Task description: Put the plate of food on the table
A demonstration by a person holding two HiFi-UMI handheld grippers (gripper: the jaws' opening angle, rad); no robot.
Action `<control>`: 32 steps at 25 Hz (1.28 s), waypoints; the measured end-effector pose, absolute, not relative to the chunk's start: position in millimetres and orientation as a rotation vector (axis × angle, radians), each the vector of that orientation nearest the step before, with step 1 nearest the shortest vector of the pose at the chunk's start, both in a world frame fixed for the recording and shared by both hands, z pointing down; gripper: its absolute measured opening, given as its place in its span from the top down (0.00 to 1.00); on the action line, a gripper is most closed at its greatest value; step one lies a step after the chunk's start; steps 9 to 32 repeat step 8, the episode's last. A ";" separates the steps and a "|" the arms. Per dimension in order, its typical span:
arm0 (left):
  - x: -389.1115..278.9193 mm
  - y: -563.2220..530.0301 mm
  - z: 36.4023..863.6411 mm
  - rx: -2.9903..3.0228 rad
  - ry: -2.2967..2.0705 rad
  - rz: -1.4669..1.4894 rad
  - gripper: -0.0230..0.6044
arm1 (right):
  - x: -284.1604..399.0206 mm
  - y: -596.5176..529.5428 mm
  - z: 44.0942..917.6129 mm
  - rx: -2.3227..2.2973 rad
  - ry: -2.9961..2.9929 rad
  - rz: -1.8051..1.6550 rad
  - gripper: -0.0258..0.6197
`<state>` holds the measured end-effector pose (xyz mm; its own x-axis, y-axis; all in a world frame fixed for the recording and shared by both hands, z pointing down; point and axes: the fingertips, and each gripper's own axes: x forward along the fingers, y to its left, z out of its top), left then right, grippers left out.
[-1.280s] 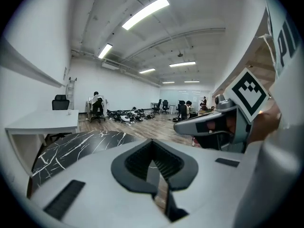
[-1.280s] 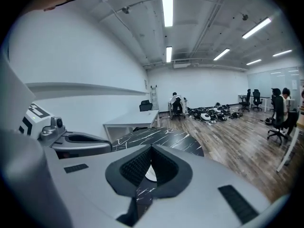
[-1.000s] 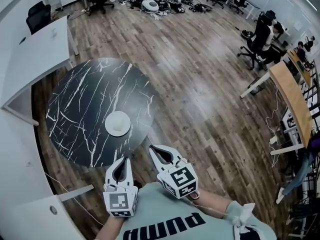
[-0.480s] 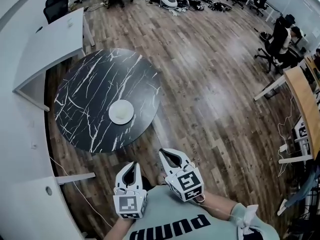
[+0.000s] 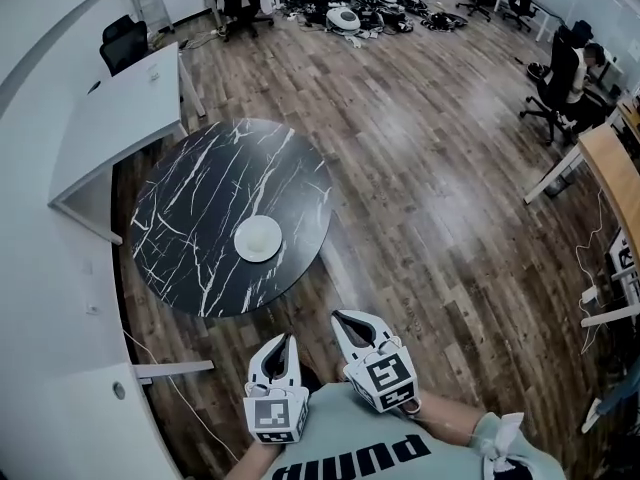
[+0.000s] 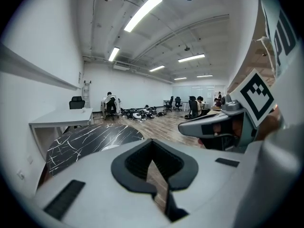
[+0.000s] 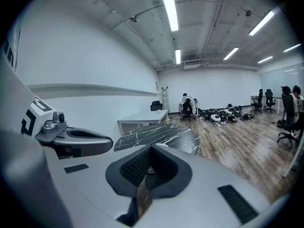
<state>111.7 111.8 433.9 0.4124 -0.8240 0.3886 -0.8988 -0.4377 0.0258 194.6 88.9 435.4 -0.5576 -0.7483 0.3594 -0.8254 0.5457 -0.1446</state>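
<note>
A white plate (image 5: 258, 238) sits on the round black marble table (image 5: 200, 198), near the table's right front edge. What lies on the plate is too small to make out. Both grippers are held close to the person's chest, well short of the table. My left gripper (image 5: 287, 340) is shut and holds nothing. To its right, my right gripper (image 5: 346, 316) is also shut and empty. The left gripper view shows the table (image 6: 85, 137) and a sliver of the plate (image 6: 112, 147) beyond the shut left gripper (image 6: 152, 143). The right gripper view shows the table (image 7: 156, 134) past the shut right gripper (image 7: 152, 147).
A white desk (image 5: 115, 118) with black chairs stands behind the table at the left. A white counter (image 5: 70, 418) runs along the near left. A heap of gear (image 5: 355, 8) lies on the far wood floor. Seated people (image 5: 570, 63) and a wooden desk (image 5: 612, 173) are at the right.
The view has pulled back from the table: both grippers sit lower in the picture and the gap between them and the table has grown. The plate has stayed in place on the table.
</note>
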 end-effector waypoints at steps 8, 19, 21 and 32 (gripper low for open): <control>112.5 123.3 434.0 2.432 -1.523 0.487 0.95 | 193.1 101.7 435.8 1.283 -2.535 0.438 0.95; 112.5 123.3 434.0 2.432 -1.523 0.487 0.95 | 193.1 101.7 435.8 1.283 -2.535 0.438 0.95; 112.5 123.3 434.0 2.432 -1.523 0.487 0.95 | 193.1 101.7 435.8 1.283 -2.535 0.438 0.95; 112.5 123.3 434.0 2.432 -1.523 0.487 0.95 | 193.1 101.7 435.8 1.283 -2.535 0.438 0.95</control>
